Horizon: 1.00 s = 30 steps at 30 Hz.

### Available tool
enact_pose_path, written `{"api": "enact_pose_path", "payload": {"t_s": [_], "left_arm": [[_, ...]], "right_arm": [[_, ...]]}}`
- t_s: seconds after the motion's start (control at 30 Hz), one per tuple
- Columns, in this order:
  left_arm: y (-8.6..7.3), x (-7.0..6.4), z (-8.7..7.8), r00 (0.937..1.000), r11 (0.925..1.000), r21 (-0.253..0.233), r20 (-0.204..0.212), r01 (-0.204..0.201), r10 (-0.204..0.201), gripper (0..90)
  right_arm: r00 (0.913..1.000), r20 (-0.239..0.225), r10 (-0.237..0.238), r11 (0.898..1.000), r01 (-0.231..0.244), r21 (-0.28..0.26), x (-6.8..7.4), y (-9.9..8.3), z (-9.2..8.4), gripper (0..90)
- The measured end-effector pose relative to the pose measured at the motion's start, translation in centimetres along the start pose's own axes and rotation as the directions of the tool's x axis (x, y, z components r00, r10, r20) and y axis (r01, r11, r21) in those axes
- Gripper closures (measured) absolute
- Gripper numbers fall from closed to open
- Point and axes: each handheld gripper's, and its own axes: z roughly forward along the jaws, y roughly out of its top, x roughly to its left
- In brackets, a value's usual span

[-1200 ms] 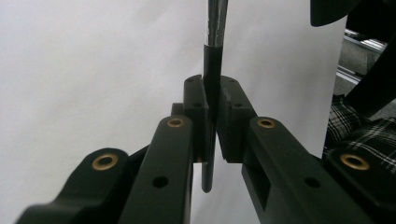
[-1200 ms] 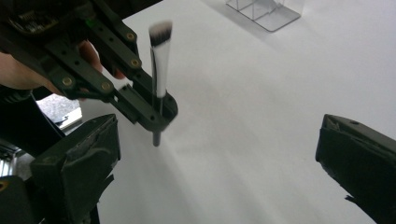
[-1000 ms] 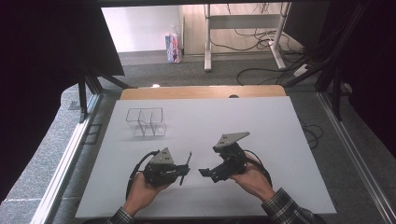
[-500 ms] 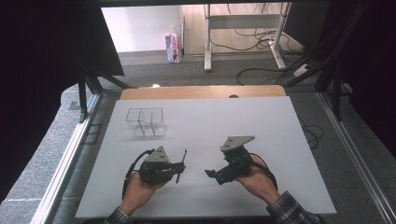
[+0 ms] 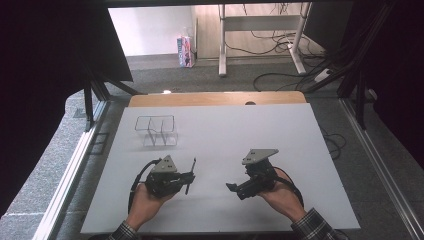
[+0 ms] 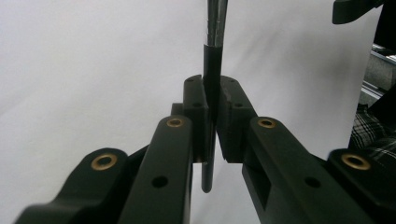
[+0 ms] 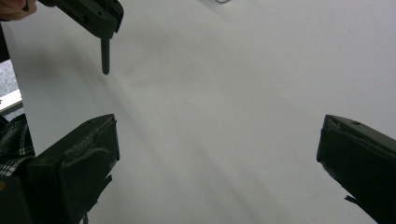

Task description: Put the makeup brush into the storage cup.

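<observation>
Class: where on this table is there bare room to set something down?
The whole right half of the white table is bare, likewise the strip behind both grippers. It is busier near the clear rack at far left and around the hands.

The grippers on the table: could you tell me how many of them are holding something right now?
1. The left gripper, at the near left of the white table, is shut on a thin dark rod. The right gripper, at the near right, is open with nothing between its jaws.

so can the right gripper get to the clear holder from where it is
Probably yes. The right gripper is open with nothing between its jaws, and the white table between it and the clear holder is bare. The left gripper, shut on a thin rod, sits nearer the person.
</observation>
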Motion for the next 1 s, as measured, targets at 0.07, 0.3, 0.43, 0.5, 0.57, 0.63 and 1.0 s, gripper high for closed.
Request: {"api": "enact_pose_path", "payload": {"t_s": [0.07, 0.3, 0.43, 0.5, 0.57, 0.63, 1.0], "left_arm": [[-0.1, 0.1, -0.1, 1.0, 1.0, -0.002, -0.005, 0.004, -0.004, 83.5], [-0.3, 0.5, -0.5, 0.9997, 0.9999, -0.007, -0.022, 0.011, -0.011, 83.5], [-0.4, 0.7, -0.7, 0.9994, 0.9997, -0.011, -0.028, 0.021, -0.021, 83.5], [-0.4, 0.8, -0.8, 0.9992, 0.9997, -0.011, -0.033, 0.023, -0.023, 83.4], [-0.4, 0.9, -0.8, 0.999, 0.9996, -0.011, -0.036, 0.026, -0.026, 83.5], [-0.4, 1.0, -0.9, 0.999, 0.9996, -0.011, -0.037, 0.027, -0.027, 83.5], [-0.6, 1.6, -1.5, 0.9968, 0.9988, -0.016, -0.065, 0.045, -0.046, 83.4]], "right_arm": [[1.0, 0.003, 0.003, 1.0, -0.003, 0.002, -0.1, -0.2, -0.2, 0.0], [0.9997, 0.02, 0.012, 1.0, -0.011, -0.007, -0.6, -1.0, -0.9, 0.0], [0.9987, 0.046, 0.024, 1.0, -0.023, -0.004, -1.0, -1.5, -1.3, 0.0], [0.998, 0.058, 0.024, 1.0, -0.024, -0.001, -1.1, -1.7, -1.4, 0.0], [0.9974, 0.068, 0.024, 1.0, -0.025, 0.002, -1.2, -1.9, -1.5, 0.0], [0.9965, 0.08, 0.025, 1.0, -0.026, 0.006, -1.3, -2.1, -1.7, 0.0], [0.9909, 0.129, 0.038, 0.999, -0.04, 0.013, -1.9, -3.2, -2.5, 0.0]]}}
